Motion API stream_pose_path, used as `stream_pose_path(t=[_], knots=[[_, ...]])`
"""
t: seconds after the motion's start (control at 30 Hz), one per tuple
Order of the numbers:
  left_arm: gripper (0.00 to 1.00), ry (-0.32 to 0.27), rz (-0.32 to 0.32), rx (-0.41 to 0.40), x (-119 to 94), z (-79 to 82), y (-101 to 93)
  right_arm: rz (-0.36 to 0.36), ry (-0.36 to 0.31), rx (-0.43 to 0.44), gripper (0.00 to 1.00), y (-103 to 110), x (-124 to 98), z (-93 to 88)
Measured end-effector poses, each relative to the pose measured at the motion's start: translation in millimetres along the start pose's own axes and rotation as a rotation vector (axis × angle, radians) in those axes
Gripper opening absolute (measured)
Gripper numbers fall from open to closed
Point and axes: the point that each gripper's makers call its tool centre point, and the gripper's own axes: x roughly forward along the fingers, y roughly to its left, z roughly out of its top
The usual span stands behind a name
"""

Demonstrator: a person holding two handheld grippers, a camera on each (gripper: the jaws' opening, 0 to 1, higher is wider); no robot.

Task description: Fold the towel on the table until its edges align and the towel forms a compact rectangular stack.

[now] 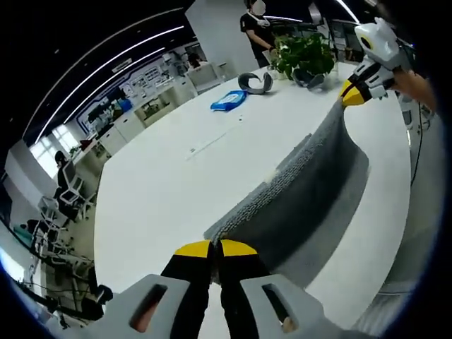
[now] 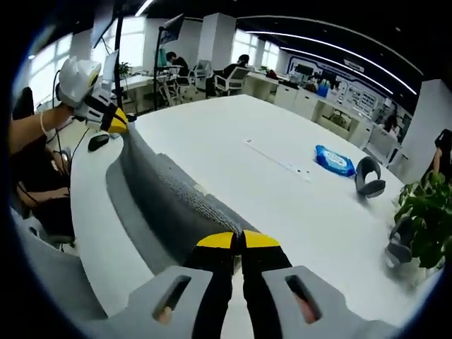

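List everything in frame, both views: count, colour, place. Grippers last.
towel: 1, grey, lifted along one edge between the two grippers, the rest draped onto the table
table: 1, white, long, under the towel
wipes pack: 1, blue, on the table past the towel
curved grey object: 1, grey, on the table beside the wipes pack
plant: 1, green, at the table's far end
thin white strip: 1, white, flat on the table mid-way
office desks and chairs: several, background
people: a few, seated or standing in the background
left gripper: 1, black jaws with yellow tips, shut on the towel's edge
right gripper: 1, same colours, shut on the towel's other end
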Motion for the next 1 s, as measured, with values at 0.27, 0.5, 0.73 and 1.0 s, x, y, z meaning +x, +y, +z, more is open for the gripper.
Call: stream_pose_path(t=[0.27, 0.5, 0.73, 1.0], knots=[[0.03, 0.026, 0.039, 0.03, 25, -5.7, 0.1, -0.031, 0.03, 0.011, 0.01, -4, 24, -11.6], [0.03, 0.035, 0.052, 0.054, 54, -16.8, -1.5, -0.036, 0.068, 0.038, 0.01, -10, 47, -26.1], [0.04, 0.081, 0.061, 0.089, 73, -27.7, -5.3, -0.071, 0.108, -0.031, 0.01, -14, 66, -32.8], [0.04, 0.082, 0.072, 0.056, 87, -32.0, -3.1, -0.124, 0.117, -0.005, 0.03, -25, 81, -38.0]])
